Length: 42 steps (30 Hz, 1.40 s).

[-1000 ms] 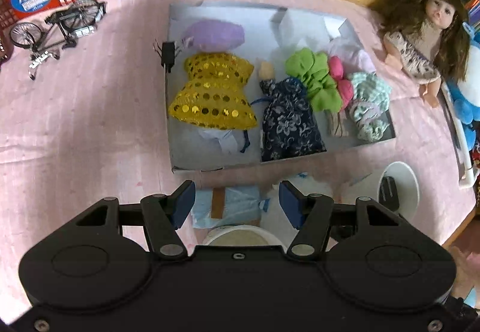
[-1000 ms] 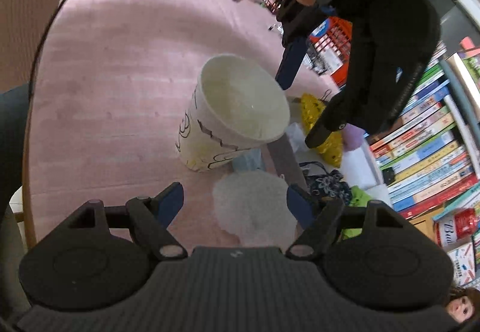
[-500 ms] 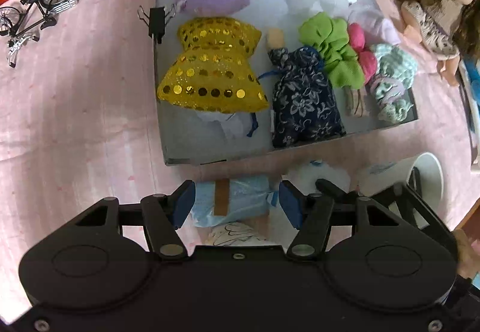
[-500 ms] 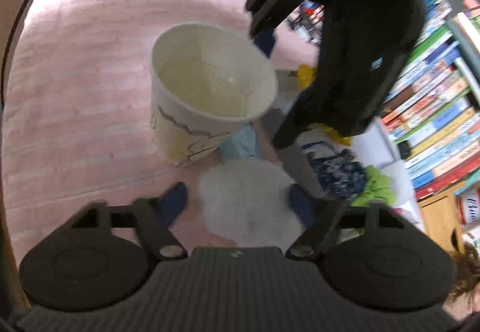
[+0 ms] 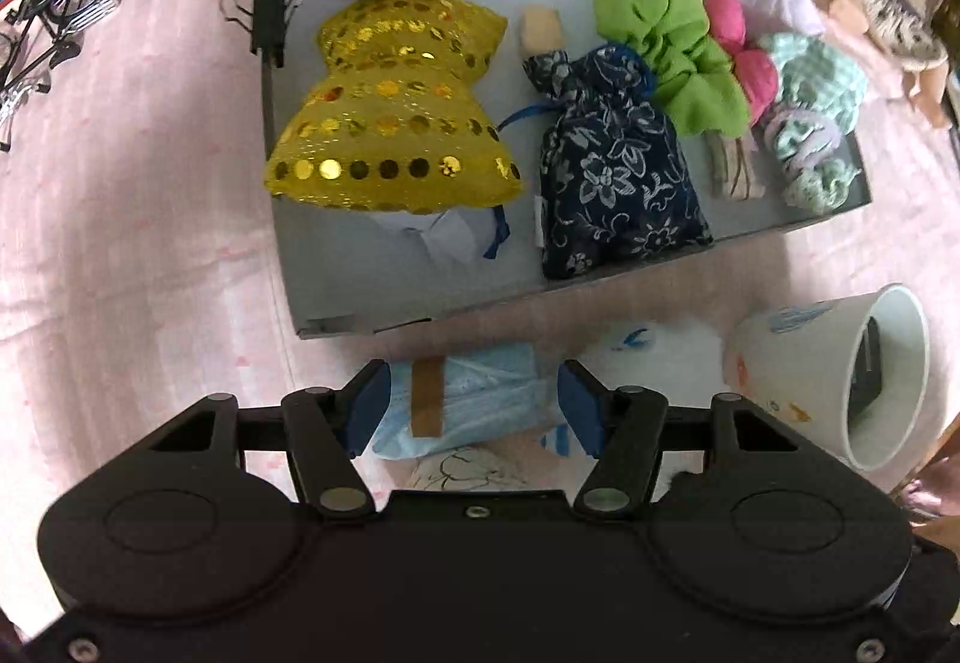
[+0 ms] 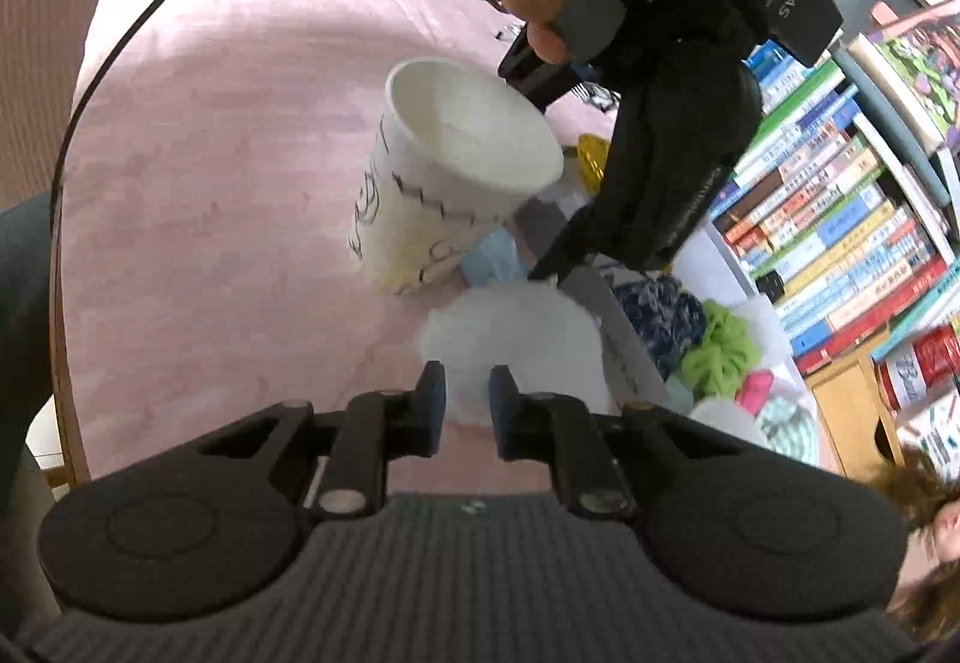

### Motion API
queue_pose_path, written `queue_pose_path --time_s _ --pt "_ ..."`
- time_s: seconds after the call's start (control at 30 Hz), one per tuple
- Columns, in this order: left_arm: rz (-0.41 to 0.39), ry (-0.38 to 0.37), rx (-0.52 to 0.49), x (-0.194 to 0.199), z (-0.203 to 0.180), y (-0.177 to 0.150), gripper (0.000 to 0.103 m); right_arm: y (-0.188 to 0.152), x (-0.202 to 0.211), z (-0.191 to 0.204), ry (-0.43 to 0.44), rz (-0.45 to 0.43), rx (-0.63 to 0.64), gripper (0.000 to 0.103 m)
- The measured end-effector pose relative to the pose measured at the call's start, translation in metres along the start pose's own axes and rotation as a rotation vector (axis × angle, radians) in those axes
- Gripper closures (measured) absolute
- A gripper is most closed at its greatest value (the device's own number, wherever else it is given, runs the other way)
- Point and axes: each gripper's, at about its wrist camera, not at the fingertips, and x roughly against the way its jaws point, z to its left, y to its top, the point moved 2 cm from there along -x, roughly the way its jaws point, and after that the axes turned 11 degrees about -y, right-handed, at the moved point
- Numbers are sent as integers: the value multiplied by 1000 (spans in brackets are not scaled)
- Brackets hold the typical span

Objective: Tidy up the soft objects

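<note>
The right gripper (image 6: 467,404) has just been closing, and its 2 blue pads are now pinching the near edge of the white fluffy puff (image 6: 510,330) — the puff is lying on the pink tablecloth (image 6: 228,135), just in front of the grey tray (image 5: 420,297) and beside the upright paper cup (image 6: 450,171). The left gripper (image 5: 474,406) is hanging point-down with its jaws spread, gripping nothing; the light blue folded mask (image 5: 474,402) is sitting between its fingers, also just in front of the tray. Inside the tray are lying the yellow sequined dress (image 5: 390,123) and the navy floral pouch (image 5: 612,171).
</note>
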Motion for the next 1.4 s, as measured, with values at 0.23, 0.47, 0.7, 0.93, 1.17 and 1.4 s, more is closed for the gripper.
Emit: queue_pose_path --time_s 0.23,0.47,0.7,0.93,1.17,1.4 --pt "7 55 -48 -10 -12 3 49 -12 2 -2 -7 -3 -33 61" --pt "-41 4 -71 -4 -32 5 100 -15 5 -5 -12 -35 -67 45" --pt "-59 25 -87 3 -34 3 102 -7 3 -2 -52 -64 -65 21" --pt "-98 15 -52 19 -15 -5 103 2 -15 1 -63 -48 -43 19" --pt "-123 -15 -6 36 22 -13 102 3 -24 2 -55 -34 -38 18" --pt "-119 -87 67 32 51 -23 87 2 -23 3 -53 -32 -27 18"
